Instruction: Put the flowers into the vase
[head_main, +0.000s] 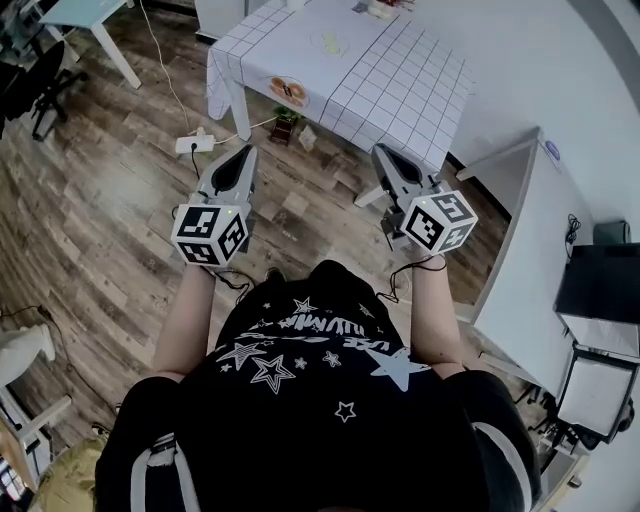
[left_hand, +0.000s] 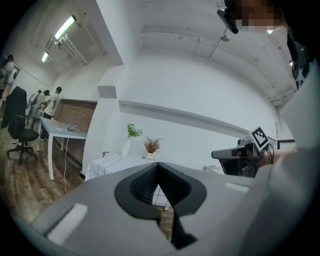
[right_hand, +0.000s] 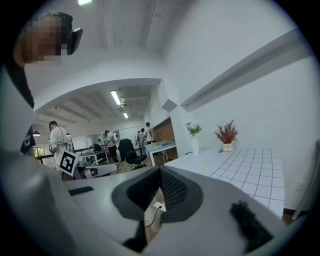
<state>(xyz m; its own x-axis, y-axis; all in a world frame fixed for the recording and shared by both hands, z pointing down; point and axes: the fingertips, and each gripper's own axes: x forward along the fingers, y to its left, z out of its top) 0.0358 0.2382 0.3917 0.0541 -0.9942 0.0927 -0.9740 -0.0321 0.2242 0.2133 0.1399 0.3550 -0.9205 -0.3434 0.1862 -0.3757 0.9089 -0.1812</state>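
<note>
Left hand-held gripper: jaws pressed together with nothing between them. I see it held level, low in the middle of its own view, tips aimed at the bench.
Right hand-held gripper: jaws pressed together as well, and empty. It tips slightly downward toward the same bench.
Both in the head view: side by side at mid-frame, left one centre-left and right one centre-right, tips toward the top edge.
Bench: covered in a white checked cloth, at the top centre of the head view. It is ahead of both grippers and well apart from them.
Vase: tall, narrow and white, at the far end of the bench, right of centre in the right gripper view. It stands upright, long axis vertical.
Flowers: a green sprig with pale heads, its stem in the vase mouth. It points straight up in line with the vase.
Reddish bunch: sits in a small pale pot just right of the vase, sprays fanning upward.
Pale yellow patch: lies flat on the cloth nearer me. I cannot tell what it is.
Floor: wood planks, with a power strip left of the left gripper's tip.
</note>
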